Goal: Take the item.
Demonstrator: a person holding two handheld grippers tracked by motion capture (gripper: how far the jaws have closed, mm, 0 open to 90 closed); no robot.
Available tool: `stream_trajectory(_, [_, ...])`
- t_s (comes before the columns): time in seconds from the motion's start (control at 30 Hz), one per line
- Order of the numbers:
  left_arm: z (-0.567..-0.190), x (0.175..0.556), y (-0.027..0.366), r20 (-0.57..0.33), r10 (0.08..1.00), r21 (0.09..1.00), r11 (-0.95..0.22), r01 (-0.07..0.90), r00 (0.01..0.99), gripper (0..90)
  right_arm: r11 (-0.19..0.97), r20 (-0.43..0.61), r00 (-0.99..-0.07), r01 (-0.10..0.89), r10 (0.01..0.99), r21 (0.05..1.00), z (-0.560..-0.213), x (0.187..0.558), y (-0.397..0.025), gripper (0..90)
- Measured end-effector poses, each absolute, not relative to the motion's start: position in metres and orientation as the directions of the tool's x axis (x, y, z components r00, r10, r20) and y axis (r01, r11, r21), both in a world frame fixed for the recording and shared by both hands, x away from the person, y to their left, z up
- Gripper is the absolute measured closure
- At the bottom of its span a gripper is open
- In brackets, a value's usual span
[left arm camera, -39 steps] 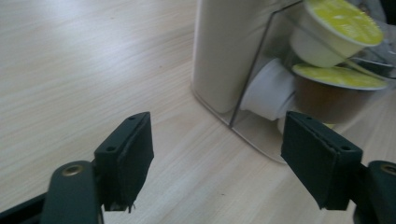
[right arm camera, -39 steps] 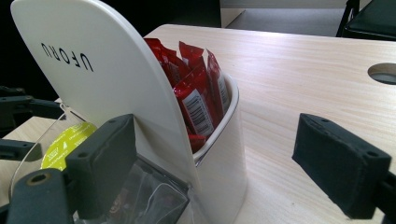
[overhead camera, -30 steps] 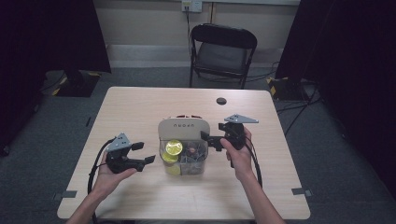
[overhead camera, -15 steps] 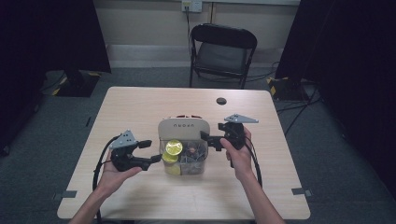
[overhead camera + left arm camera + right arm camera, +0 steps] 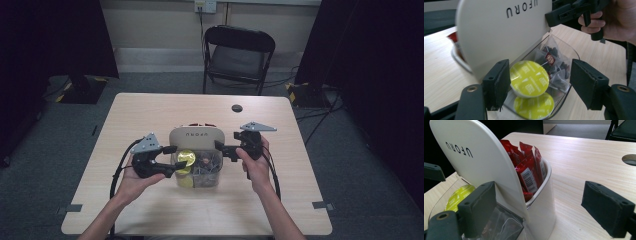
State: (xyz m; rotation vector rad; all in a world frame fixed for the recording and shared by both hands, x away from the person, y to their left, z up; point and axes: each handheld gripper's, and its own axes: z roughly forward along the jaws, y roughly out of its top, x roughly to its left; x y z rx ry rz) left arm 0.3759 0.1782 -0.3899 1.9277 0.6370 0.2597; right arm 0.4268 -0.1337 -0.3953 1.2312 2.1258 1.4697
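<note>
A white container (image 5: pixel 196 137) with a lid marked UFORU stands mid-table. Its clear front bin (image 5: pixel 200 172) holds two yellow-green capsules (image 5: pixel 529 78) and tea bags (image 5: pixel 552 62). Red sachets (image 5: pixel 529 170) stand in its white back cup. My left gripper (image 5: pixel 171 161) is open at the bin's left side, and the upper capsule lies just beside one of its jaws (image 5: pixel 541 87). My right gripper (image 5: pixel 223 151) is open at the container's right side. In the right gripper view its jaws (image 5: pixel 544 212) straddle the white cup's wall without touching it.
A round black hole (image 5: pixel 236 108) sits in the tabletop behind the container. A black folding chair (image 5: pixel 239 52) stands past the far edge. Cables trail from both grippers toward the near edge. Bare wood (image 5: pixel 150 115) surrounds the container.
My left gripper has moved right, up to the clear bin, and stays open. The right gripper and the container have not moved.
</note>
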Motion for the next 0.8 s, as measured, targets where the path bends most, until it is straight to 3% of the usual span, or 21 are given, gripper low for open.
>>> stream_trajectory(0.8, [-0.416,0.386,0.16,-0.08,0.57,0.865,-0.368,0.342,0.818,31.1,0.123,0.226,-0.598,0.485,0.769,0.866,-0.396,0.425,-0.133,12.8])
